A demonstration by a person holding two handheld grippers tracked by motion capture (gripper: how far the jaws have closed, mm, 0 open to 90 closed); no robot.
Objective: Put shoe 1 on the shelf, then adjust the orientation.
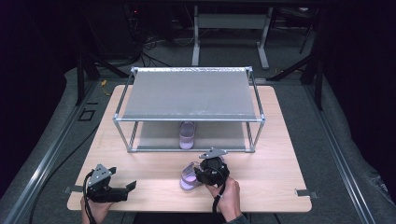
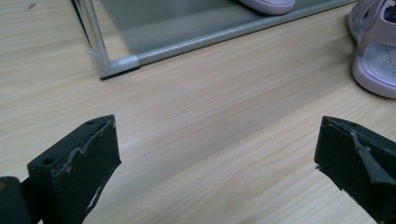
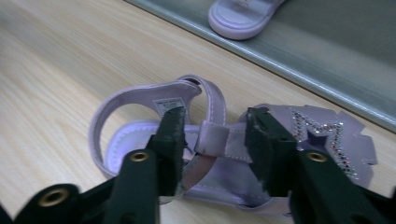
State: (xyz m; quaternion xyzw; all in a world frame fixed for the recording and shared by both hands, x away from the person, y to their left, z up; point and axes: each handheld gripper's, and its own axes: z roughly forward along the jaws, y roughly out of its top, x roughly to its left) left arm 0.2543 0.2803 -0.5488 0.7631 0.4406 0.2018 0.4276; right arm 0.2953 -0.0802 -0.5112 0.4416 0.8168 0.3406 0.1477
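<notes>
A lilac sandal (image 1: pixel 188 180) with a glittery front lies on the wooden table (image 1: pixel 261 182), near the front. My right gripper (image 1: pixel 200 174) is over it. In the right gripper view this gripper (image 3: pixel 215 135) is shut on the ankle strap of the sandal (image 3: pixel 327 135), one jaw on each side. The matching sandal (image 1: pixel 187 135) stands on the lower shelf of a metal-framed shoe rack (image 1: pixel 187 95). My left gripper (image 1: pixel 128 190) hovers open at the front left, pointing right; in its own view the gripper (image 2: pixel 217 154) holds nothing and the table sandal (image 2: pixel 373 60) lies at the upper right.
The rack fills the table's back half; its front corner foot (image 2: pixel 119 65) stands ahead of the left gripper. Its lower shelf (image 3: pixel 336 42) with the second sandal (image 3: pixel 243 16) lies just beyond the right gripper. Bare wood (image 1: pixel 154 163) separates the two grippers.
</notes>
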